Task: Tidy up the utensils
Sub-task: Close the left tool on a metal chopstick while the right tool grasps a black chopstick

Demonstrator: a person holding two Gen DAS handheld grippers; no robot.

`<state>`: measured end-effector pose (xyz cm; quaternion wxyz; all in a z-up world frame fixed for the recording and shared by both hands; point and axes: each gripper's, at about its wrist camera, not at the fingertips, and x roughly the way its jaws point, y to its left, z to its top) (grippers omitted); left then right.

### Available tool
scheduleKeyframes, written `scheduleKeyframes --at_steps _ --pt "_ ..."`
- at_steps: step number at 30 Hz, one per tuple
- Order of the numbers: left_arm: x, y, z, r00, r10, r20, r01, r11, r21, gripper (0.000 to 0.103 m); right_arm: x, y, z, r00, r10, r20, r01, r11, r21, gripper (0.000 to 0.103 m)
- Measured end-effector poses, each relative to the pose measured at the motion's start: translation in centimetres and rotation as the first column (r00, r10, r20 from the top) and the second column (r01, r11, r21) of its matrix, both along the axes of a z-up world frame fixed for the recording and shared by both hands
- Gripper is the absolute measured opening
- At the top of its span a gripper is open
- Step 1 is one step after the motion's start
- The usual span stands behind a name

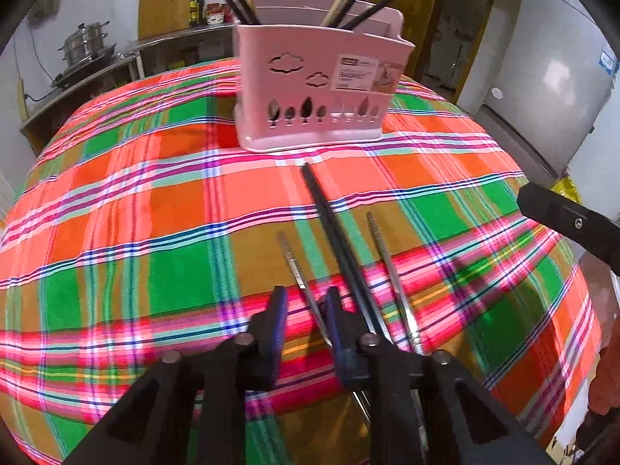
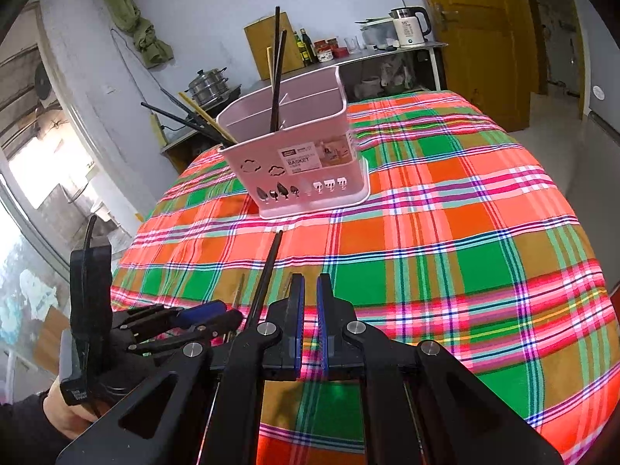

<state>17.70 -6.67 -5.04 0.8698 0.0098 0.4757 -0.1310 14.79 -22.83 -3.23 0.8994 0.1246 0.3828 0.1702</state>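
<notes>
Left gripper [image 1: 306, 310] reaching for loose chopsticks in front of pink basket [image 1: 321, 93].
Jaws narrow but gripping nothing; silver chopstick [image 1: 300, 271] sits between them, black one [image 1: 333, 228] beside. Right gripper [image 2: 309, 302] closed, empty (idle). Next: clamp, lift, drop in basket.

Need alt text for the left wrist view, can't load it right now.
The left claw is low over a plaid tablecloth, beside loose chopsticks: one black chopstick and two metal ones. Behind them, a pink utensil basket holds more chopsticks.
</notes>
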Motion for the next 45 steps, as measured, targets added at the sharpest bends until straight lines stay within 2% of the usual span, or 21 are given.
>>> scheduleKeyframes --at_steps 4,10,14,17,26,33,41,45 --pt "0.1 2.3 0.0 0.999 0.046 -0.007 -0.046 0.999 -0.009 0.006 0.3 0.6 -0.4 1.000 0.010 -0.011 -0.010 1.000 0.000 0.006" --pt "0.1 6.5 0.0 0.993 0.119 -0.021 -0.120 0.992 -0.033 0.005 1.3 2.7 -2.0 0.997 0.053 -0.059 -0.054 0.998 -0.022 0.006" --pt "0.3 7.7 0.2 0.992 0.120 -0.031 -0.122 0.991 -0.050 0.006 2.5 4.4 -3.4 0.992 0.068 -0.103 -0.072 0.997 -0.035 0.006" --pt "0.7 7.9 0.4 0.994 0.108 -0.031 -0.110 0.991 -0.072 0.006 3.1 5.0 -4.0 0.990 0.070 -0.124 -0.075 0.996 -0.039 0.006" --pt "2.8 7.2 -0.1 0.995 0.080 -0.057 -0.083 0.995 -0.060 0.006 4.7 6.2 -5.4 0.981 0.059 -0.183 -0.076 0.993 -0.090 0.006" --pt "4.0 7.1 -0.2 0.993 0.077 -0.089 -0.083 0.994 -0.067 0.007 5.7 7.2 -5.3 0.977 0.050 -0.206 -0.079 0.988 -0.134 0.006" --pt "4.4 6.1 0.0 0.993 0.071 -0.090 -0.071 0.997 0.000 0.006 6.8 8.3 -4.9 0.969 0.060 -0.240 -0.111 0.972 -0.206 0.006" --pt "4.3 6.7 0.2 0.991 0.087 -0.098 -0.092 0.995 -0.048 0.004 6.6 8.2 -4.4 0.970 0.078 -0.229 -0.122 0.975 -0.186 0.005"
